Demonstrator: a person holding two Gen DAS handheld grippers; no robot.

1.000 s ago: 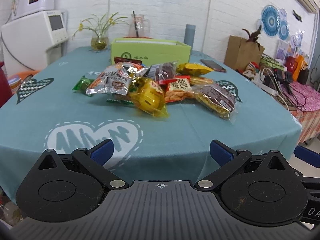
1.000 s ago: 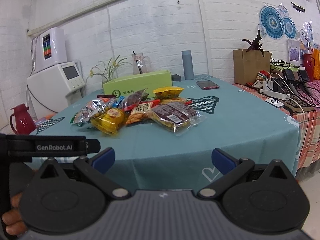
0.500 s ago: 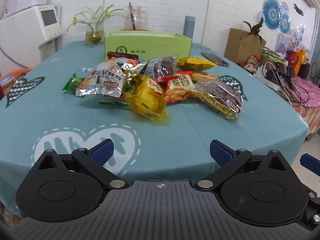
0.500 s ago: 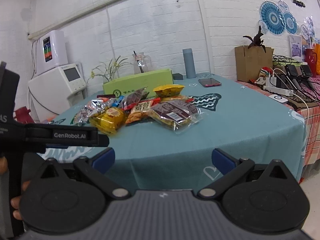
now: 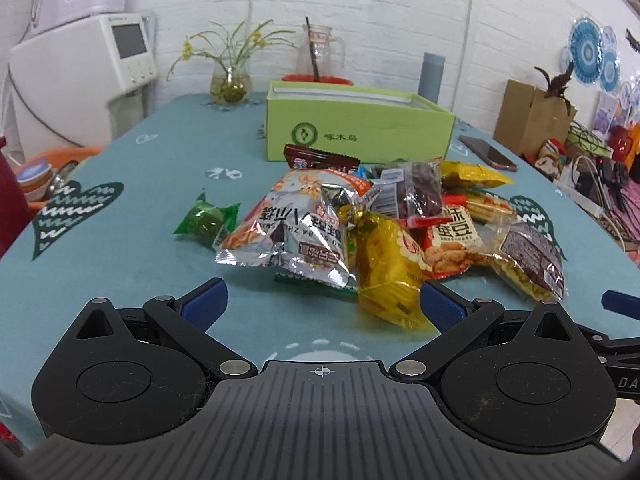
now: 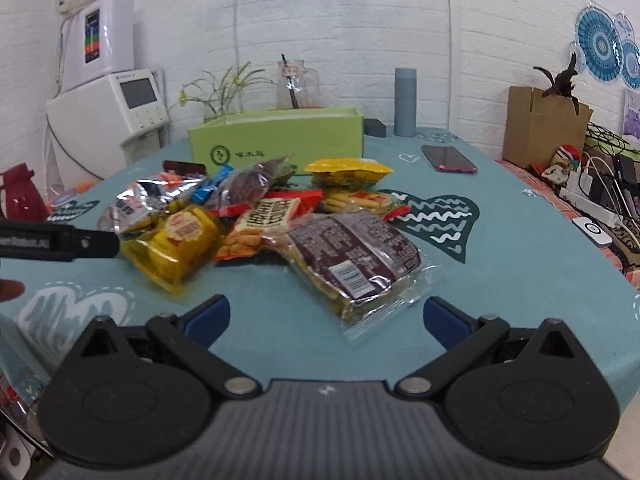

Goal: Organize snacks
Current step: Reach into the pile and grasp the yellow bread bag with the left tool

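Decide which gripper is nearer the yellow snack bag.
Left. The left gripper has the yellow snack bag reaching between its open fingers; the right gripper sits further back, the bag off to its left.

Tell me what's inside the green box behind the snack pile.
The green box looks open-topped, showing only a pale inner rim. Its front wall hides the inside from both wrist cameras, so the contents cannot be seen.
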